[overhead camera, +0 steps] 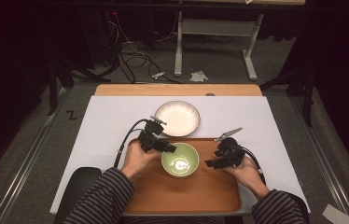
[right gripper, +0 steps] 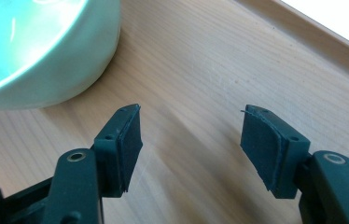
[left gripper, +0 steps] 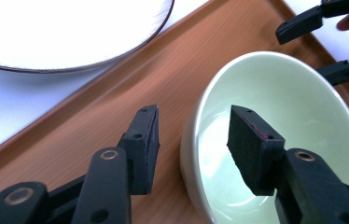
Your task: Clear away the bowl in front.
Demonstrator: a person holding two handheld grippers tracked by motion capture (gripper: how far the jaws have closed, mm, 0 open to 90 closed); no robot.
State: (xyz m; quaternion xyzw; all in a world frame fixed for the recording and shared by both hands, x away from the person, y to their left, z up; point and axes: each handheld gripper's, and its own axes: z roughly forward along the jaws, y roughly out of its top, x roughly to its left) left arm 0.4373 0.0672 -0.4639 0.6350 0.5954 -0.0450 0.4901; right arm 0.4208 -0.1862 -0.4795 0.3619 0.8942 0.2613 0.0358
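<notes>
On the tray [overhead camera: 163,196], which lies at the near edge of the bench [overhead camera: 266,116], sits a small green bowl [overhead camera: 180,161], toward the tray's far edge and about midway between its side edges. It is round and deep, pale green with a glossy glaze; its rim looks lighter, and light glints off the bottom of its well. It stands upright and looks empty.

Left of the bowl, the left tool [left gripper: 193,140] straddles the rim: one jaw hangs outside the wall over the tray's wood, the other inside the well. Its jaws stand apart and neither pad presses on the wall.

Right of the bowl, the right tool [right gripper: 191,140] hovers over bare wood, jaws wide apart with nothing between them; the bowl's wall lies just beside it, not touching.

Beyond the tray's far edge, on the white sheet [overhead camera: 107,116] that covers the bench, rests a white plate [overhead camera: 177,118] with a dark rim, close to the tray.
</notes>
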